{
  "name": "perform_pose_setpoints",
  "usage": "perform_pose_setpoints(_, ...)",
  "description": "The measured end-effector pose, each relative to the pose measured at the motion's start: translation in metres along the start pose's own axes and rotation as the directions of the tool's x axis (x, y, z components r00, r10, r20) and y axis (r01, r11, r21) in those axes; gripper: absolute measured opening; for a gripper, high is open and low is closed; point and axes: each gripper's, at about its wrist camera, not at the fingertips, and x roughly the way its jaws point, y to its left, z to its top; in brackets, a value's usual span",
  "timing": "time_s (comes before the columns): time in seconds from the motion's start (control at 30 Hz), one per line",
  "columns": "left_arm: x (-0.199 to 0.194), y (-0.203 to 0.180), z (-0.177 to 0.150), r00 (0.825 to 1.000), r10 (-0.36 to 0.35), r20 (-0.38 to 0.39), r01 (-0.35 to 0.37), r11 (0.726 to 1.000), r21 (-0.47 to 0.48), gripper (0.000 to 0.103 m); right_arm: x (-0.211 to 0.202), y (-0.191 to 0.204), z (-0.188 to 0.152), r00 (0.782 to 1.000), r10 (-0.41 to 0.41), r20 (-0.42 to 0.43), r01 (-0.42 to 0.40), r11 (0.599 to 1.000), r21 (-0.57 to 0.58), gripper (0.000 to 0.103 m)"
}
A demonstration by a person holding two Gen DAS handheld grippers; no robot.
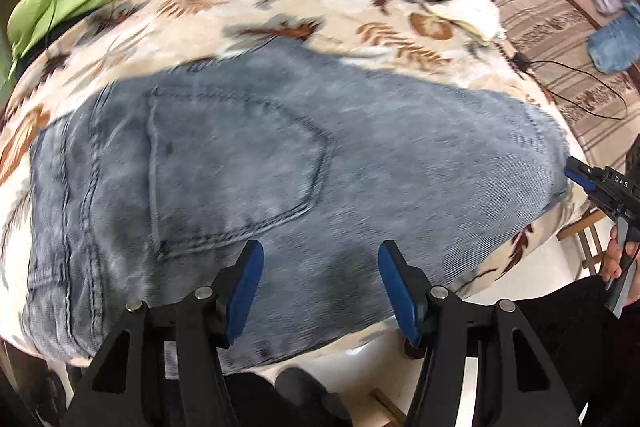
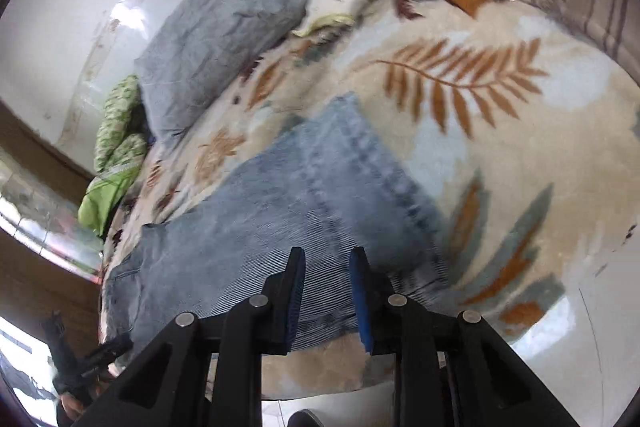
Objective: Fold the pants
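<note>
The folded pants (image 1: 256, 163) lie flat on the leaf-print blanket (image 1: 224, 15) just ahead of the left claw (image 1: 320, 259), whose jaws stand apart and empty. The right claw (image 2: 326, 263), narrowly parted, grips nothing above the pants' edge.

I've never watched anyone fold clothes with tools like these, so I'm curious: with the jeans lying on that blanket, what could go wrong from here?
1. Both hand-held grippers, left and right, stand open over the jeans with nothing gripped; closing there might also pinch the fuzzy blanket underneath.
2. The jeans lie near the bed's edge, so a tug could slide them off.
3. A thin black cable lies on the bed close by and could snag.
</note>
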Motion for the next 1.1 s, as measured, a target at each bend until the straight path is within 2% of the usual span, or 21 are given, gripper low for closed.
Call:
perform_pose_setpoints(0.07, 0.006, -0.008, 0.006, 1.000, -0.011, 0.003, 0.011, 1.000, 0.012, 0.061, 0.005, 0.014, -0.002, 1.000, 0.014, 0.011, -0.014, 1.000, -0.026, 0.026)
perform_pose_setpoints(0.13, 0.019, -0.014, 0.010, 1.000, -0.010, -0.020, 0.011, 1.000, 0.011, 0.061, 0.013, 0.020, -0.004, 0.999, 0.028, -0.020, -0.028, 0.999, -0.021, 0.026)
perform_pose_setpoints(0.23, 0.032, -0.017, 0.008, 0.999, 0.011, -0.050, -0.010, 1.000, 0.010, 0.062, 0.033, 0.027, -0.011, 0.993, -0.044, -0.108, 0.044, 0.999, -0.001, 0.026)
perform_pose_setpoints(0.3, 0.033, -0.020, 0.006, 0.999, 0.006, -0.047, -0.005, 0.999, 0.035, 0.073, 0.047, 0.025, -0.012, 0.984, -0.074, -0.160, 0.079, 0.996, 0.029, 0.027)
perform_pose_setpoints(0.4, 0.038, -0.028, 0.002, 0.997, 0.027, -0.076, -0.019, 0.995, 0.102, 0.089, 0.050, 0.014, -0.010, 0.986, -0.027, -0.164, 0.049, 0.990, 0.132, 0.027)
perform_pose_setpoints(0.43, 0.040, -0.032, 0.001, 0.996, 0.046, -0.082, -0.036, 0.992, 0.119, 0.089, 0.051, 0.011, -0.010, 0.986, -0.015, -0.165, 0.041, 0.987, 0.155, 0.027)
perform_pose_setpoints(0.5, 0.039, -0.037, 0.002, 0.994, 0.075, -0.082, -0.064, 0.989, 0.131, 0.089, 0.046, 0.013, -0.007, 0.990, -0.003, -0.142, 0.029, 0.984, 0.177, 0.027)
perform_pose_setpoints(0.6, 0.037, -0.045, 0.013, 0.994, 0.047, -0.095, -0.035, 0.991, 0.127, 0.089, 0.032, 0.024, 0.004, 0.998, 0.052, -0.031, -0.046, 0.986, 0.162, 0.027)
perform_pose_setpoints(0.63, 0.036, -0.048, 0.019, 0.995, 0.048, -0.086, -0.037, 0.991, 0.130, 0.089, 0.033, 0.026, 0.008, 0.998, 0.062, -0.003, -0.060, 0.984, 0.167, 0.031)
perform_pose_setpoints(0.73, 0.033, -0.063, 0.037, 0.997, 0.068, -0.046, -0.060, 0.986, 0.159, 0.089, 0.039, 0.024, 0.016, 0.999, 0.032, 0.020, -0.036, 0.973, 0.227, 0.064)
perform_pose_setpoints(0.83, 0.045, -0.072, 0.053, 0.996, 0.079, -0.039, -0.072, 0.984, 0.161, 0.090, 0.046, 0.019, 0.020, 1.000, 0.012, 0.019, -0.016, 0.963, 0.269, 0.064)
perform_pose_setpoints(0.9, 0.061, -0.074, 0.059, 0.994, 0.063, -0.090, -0.050, 0.989, 0.138, 0.090, 0.052, 0.012, 0.021, 1.000, -0.026, -0.004, 0.026, 0.957, 0.287, 0.064)
perform_pose_setpoints(0.97, 0.078, -0.073, 0.059, 0.988, 0.072, -0.136, -0.055, 0.991, 0.119, 0.090, 0.053, 0.003, 0.022, 1.000, -0.009, -0.018, 0.014, 0.952, 0.304, 0.063)
perform_pose_setpoints(1.1, 0.080, -0.082, 0.050, 0.992, 0.089, -0.086, -0.074, 0.984, 0.161, 0.102, 0.054, -0.003, 0.021, 1.000, 0.017, -0.010, -0.013, 0.957, 0.290, 0.063)
